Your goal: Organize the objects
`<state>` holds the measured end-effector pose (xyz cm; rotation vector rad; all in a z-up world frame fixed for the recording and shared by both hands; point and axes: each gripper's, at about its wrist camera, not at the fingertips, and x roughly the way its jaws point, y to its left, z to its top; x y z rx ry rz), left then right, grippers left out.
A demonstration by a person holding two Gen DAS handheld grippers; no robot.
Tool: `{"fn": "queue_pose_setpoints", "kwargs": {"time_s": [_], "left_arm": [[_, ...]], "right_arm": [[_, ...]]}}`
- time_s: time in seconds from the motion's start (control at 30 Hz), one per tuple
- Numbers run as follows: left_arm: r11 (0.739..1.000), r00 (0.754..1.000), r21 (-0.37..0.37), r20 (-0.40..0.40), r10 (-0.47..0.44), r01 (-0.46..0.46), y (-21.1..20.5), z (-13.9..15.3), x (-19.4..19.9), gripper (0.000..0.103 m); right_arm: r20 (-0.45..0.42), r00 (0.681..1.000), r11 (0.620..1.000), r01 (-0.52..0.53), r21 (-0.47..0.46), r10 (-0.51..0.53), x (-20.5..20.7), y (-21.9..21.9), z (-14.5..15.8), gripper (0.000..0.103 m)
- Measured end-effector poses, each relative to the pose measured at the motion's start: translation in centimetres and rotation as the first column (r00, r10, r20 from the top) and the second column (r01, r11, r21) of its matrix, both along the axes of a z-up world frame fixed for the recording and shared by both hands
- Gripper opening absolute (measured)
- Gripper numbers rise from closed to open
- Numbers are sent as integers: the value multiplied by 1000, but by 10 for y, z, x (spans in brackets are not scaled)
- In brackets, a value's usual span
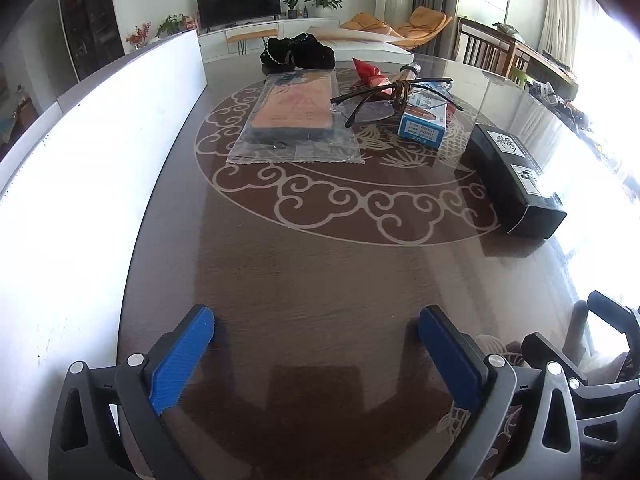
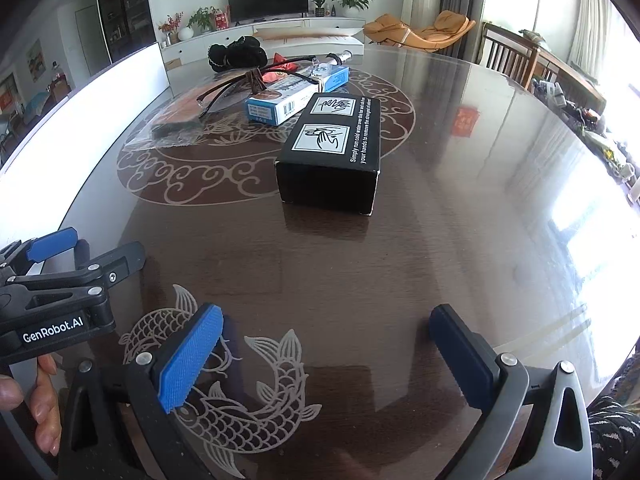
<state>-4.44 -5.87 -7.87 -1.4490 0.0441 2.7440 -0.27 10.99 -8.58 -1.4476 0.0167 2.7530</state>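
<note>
Jaws of the left hand-held gripper [image 1: 316,320] and right hand-held gripper [image 2: 326,320] are spread wide, nothing grasped. "GenRobot.AI" is read on the left one. Farther out on the surface [image 2: 460,184], a black box [image 2: 332,152] is printed "Simply run cold water".

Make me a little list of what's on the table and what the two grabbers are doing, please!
surface: round dark table with fish pattern
nearest item: black box
behind it: blue-and-white box, glasses resting partly on it
left side: pink item in clear bag
far end: black cloth bundle
left gripper: jaws open, empty
right gripper: jaws open, empty
</note>
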Motion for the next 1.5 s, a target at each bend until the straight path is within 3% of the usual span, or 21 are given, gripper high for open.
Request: {"fn": "queue_pose_setpoints", "kwargs": {"time_s": [1.5], "left_arm": [[1000,1000,3,-8,6,-6,0,0,-2,103]], "right_arm": [[-25,1000,1000,16,3,-16,1,0,-1,103]]}}
